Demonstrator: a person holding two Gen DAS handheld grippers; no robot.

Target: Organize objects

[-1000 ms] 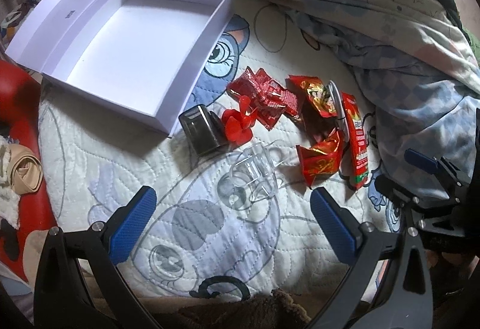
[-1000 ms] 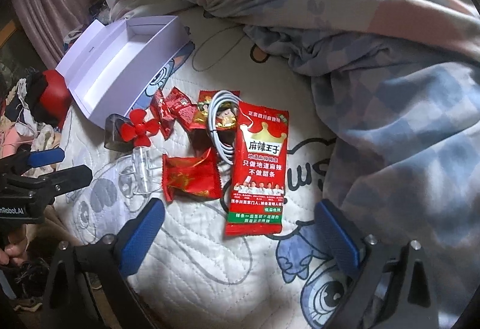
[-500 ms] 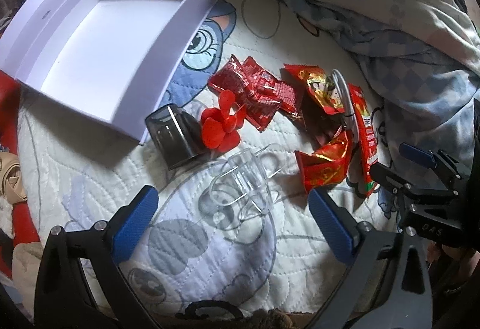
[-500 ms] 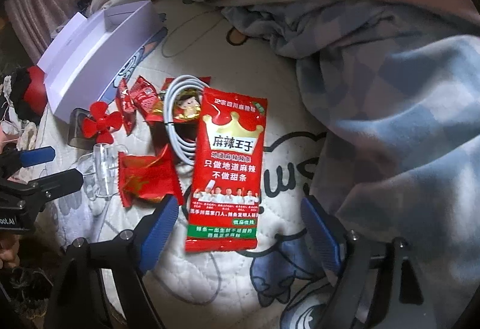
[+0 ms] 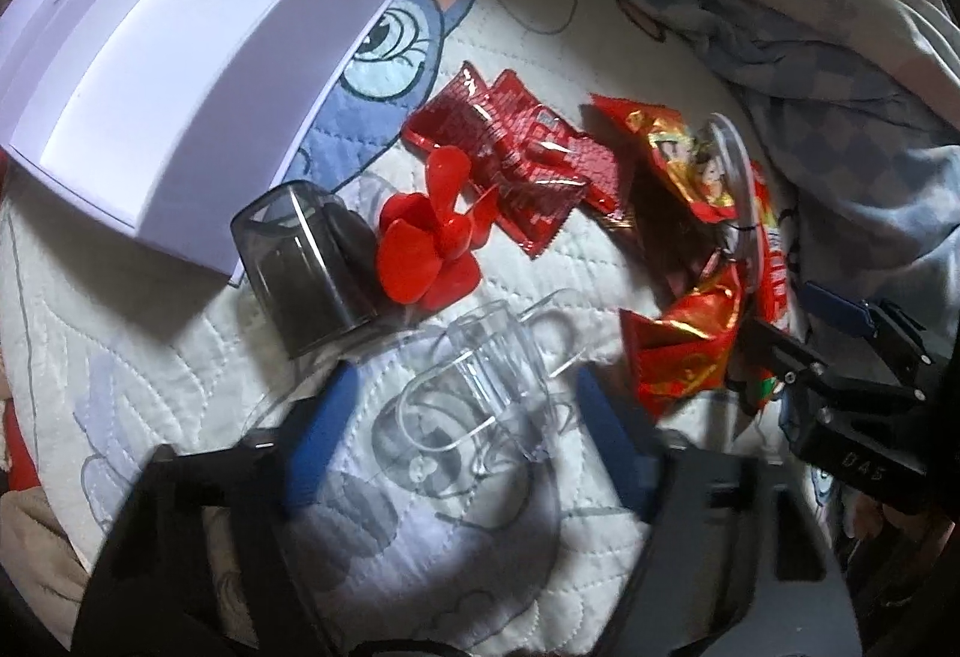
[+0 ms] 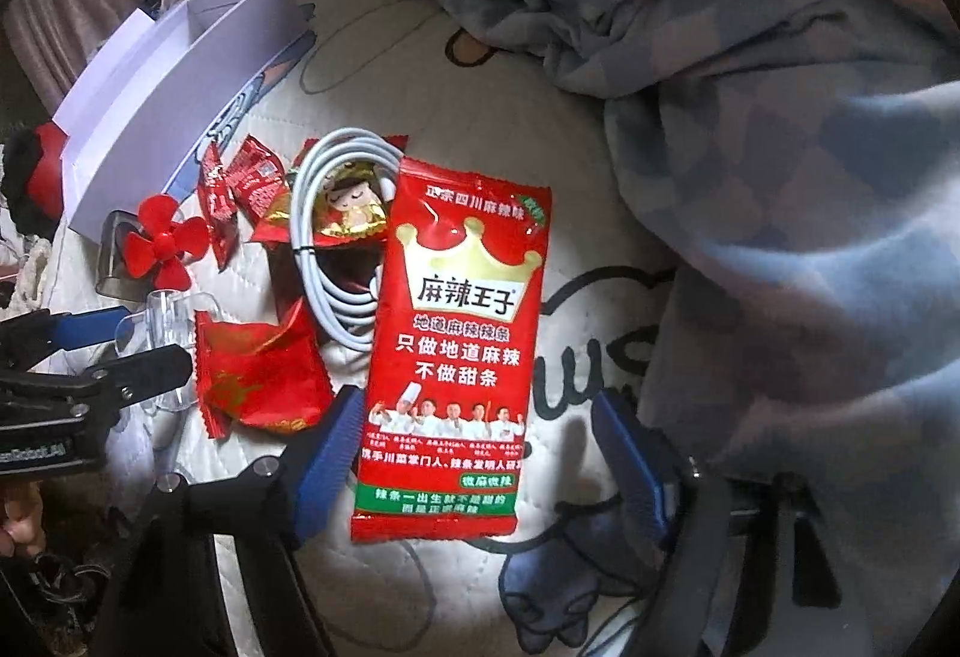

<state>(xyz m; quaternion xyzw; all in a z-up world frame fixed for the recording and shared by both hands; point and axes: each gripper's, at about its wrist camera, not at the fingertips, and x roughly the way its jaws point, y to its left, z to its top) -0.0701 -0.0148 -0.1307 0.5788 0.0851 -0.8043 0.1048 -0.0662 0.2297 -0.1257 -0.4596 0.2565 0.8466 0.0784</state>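
Note:
My left gripper [image 5: 465,435] is open, its blue fingers on either side of a clear plastic piece [image 5: 480,387] lying on the quilt. Beside it lie a smoky grey plastic cover [image 5: 300,273] and a red fan blade [image 5: 429,249]. My right gripper [image 6: 480,447] is open, straddling the lower end of a long red snack packet [image 6: 456,351]. A coiled white cable [image 6: 336,249] and small red snack packets [image 6: 258,381] lie left of it. An open white box [image 5: 180,57] sits at the upper left.
A rumpled blue checked duvet [image 6: 780,177] lies along the right side. The right gripper shows at the right edge of the left wrist view [image 5: 840,393]. Red fabric [image 6: 42,171] sits beyond the box at the bed's left edge.
Both grippers have moved forward and down. The left one now straddles the clear plastic piece and its jaws have narrowed. The right one now straddles the long red packet.

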